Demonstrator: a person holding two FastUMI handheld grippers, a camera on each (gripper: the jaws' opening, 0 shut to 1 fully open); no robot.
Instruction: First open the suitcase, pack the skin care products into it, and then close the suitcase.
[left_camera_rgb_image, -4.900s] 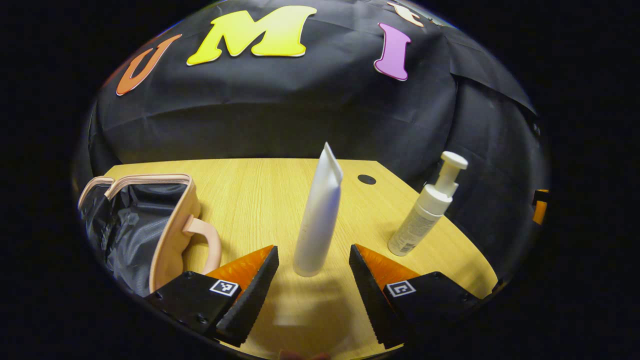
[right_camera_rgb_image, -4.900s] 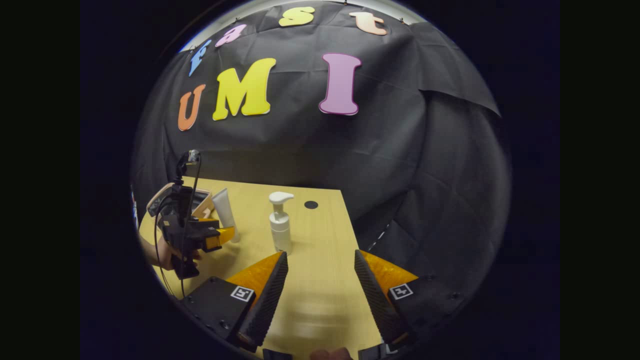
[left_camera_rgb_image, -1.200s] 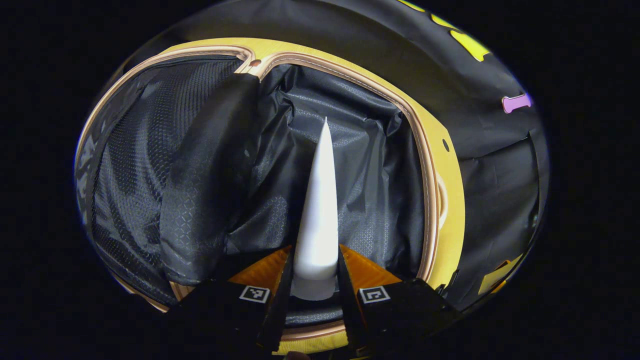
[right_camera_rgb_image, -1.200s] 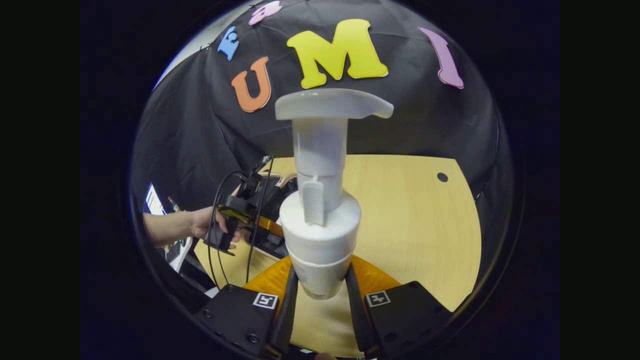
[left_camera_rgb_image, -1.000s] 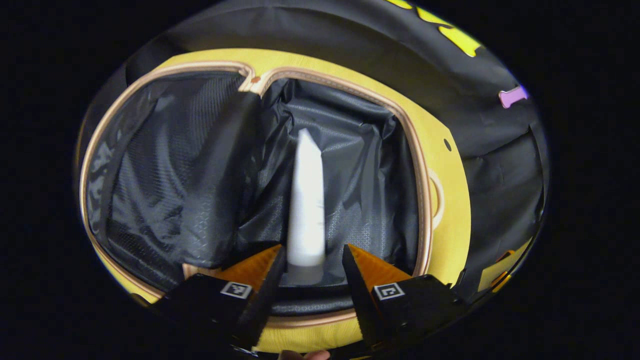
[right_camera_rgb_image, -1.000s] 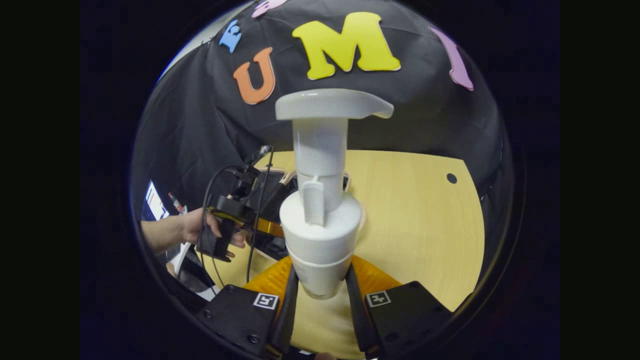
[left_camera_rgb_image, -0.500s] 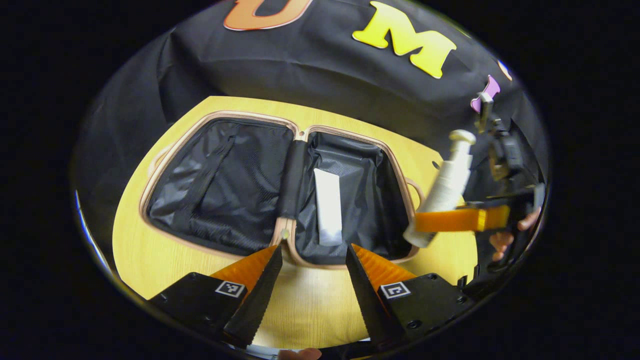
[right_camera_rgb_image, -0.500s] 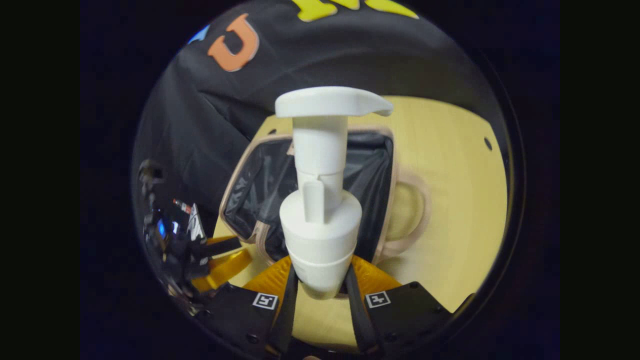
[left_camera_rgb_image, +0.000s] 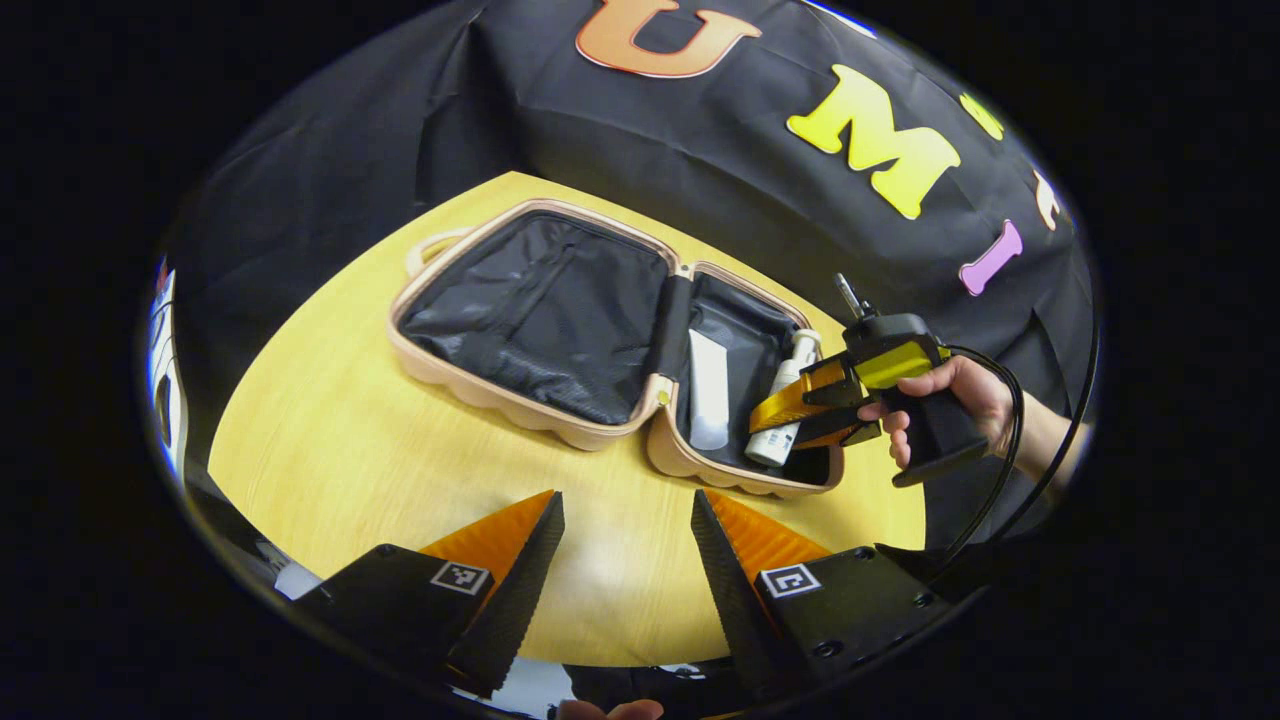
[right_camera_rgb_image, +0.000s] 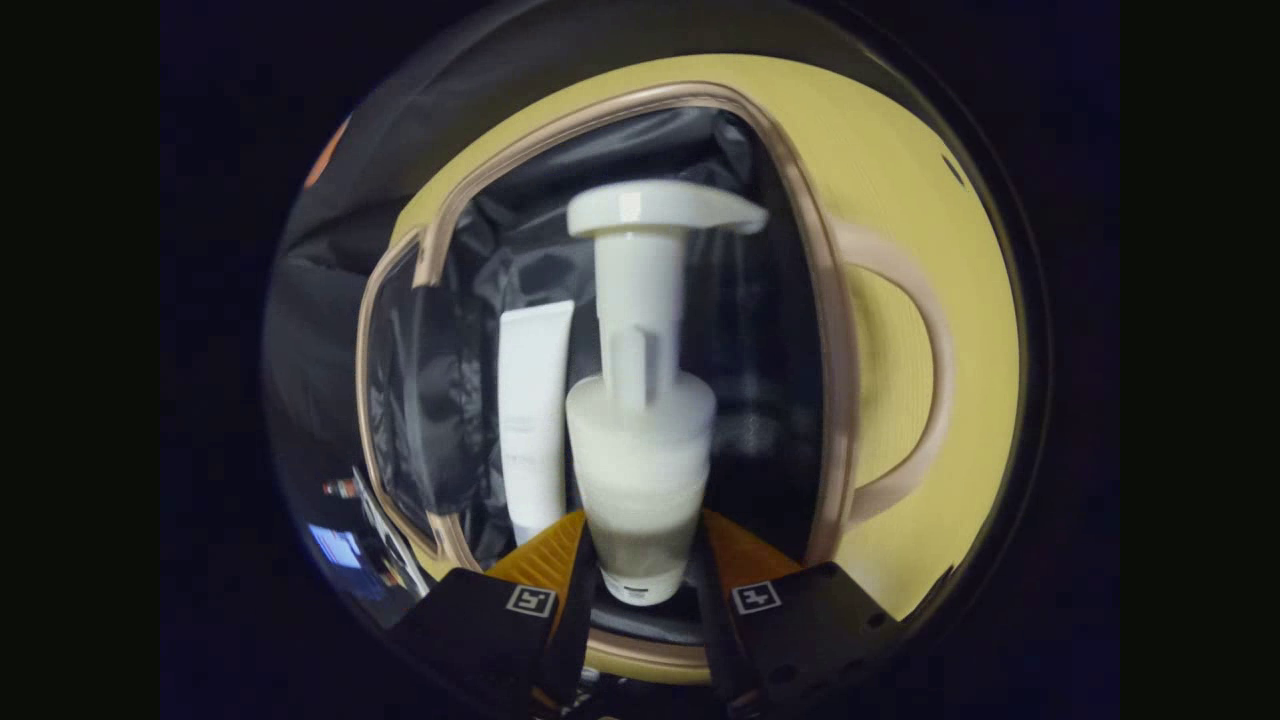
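1. The right gripper (right_camera_rgb_image: 640, 570) clamps the pump bottle (right_camera_rgb_image: 640, 440) by its base, low inside the suitcase (left_camera_rgb_image: 500, 385) — beside the tube (left_camera_rgb_image: 708, 390), ready to set down.
2. The left gripper (left_camera_rgb_image: 625, 545) hangs agape, empty, over the tabletop's (left_camera_rgb_image: 330, 450) near edge.
3. The bottle's underside is hidden — contact with the lining can't be told.

Left gripper (left_camera_rgb_image: 625, 530) spread; right gripper (right_camera_rgb_image: 640, 560) seemingly clamped.
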